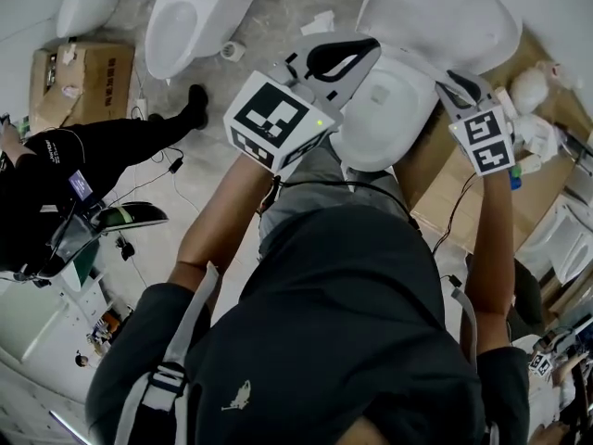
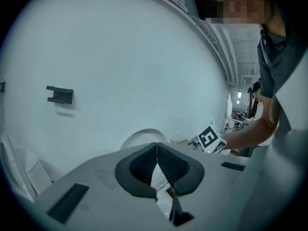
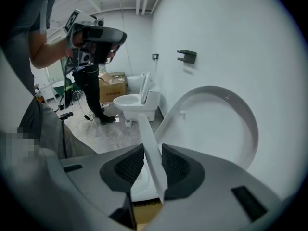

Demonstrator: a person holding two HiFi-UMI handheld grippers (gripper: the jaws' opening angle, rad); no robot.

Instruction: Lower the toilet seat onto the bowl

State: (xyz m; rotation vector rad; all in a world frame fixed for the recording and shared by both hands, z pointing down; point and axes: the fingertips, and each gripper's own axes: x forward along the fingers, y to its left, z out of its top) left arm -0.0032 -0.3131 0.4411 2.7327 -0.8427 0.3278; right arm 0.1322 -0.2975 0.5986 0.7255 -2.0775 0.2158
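Note:
The white toilet bowl (image 1: pixel 382 119) lies at the upper right of the head view, its lid (image 1: pixel 445 12) standing up against the wall. In the right gripper view the toilet seat (image 3: pixel 146 134) runs edge-on and tilted between the pads, in front of the raised lid (image 3: pixel 216 129). My right gripper (image 3: pixel 153 149) is shut on the seat's rim; in the head view it (image 1: pixel 460 86) sits at the bowl's right side. My left gripper (image 1: pixel 357 49) hovers over the bowl's left side. Its jaws (image 2: pixel 157 146) meet at the tips, with nothing between them.
Two more toilets (image 1: pixel 190 17) stand at the upper left by a cardboard box (image 1: pixel 79 82). A person in black (image 1: pixel 93 156) stands at the left on the concrete floor. Flattened cardboard (image 1: pixel 454 188) lies right of the bowl. A dark bracket (image 3: pixel 186 56) hangs on the wall.

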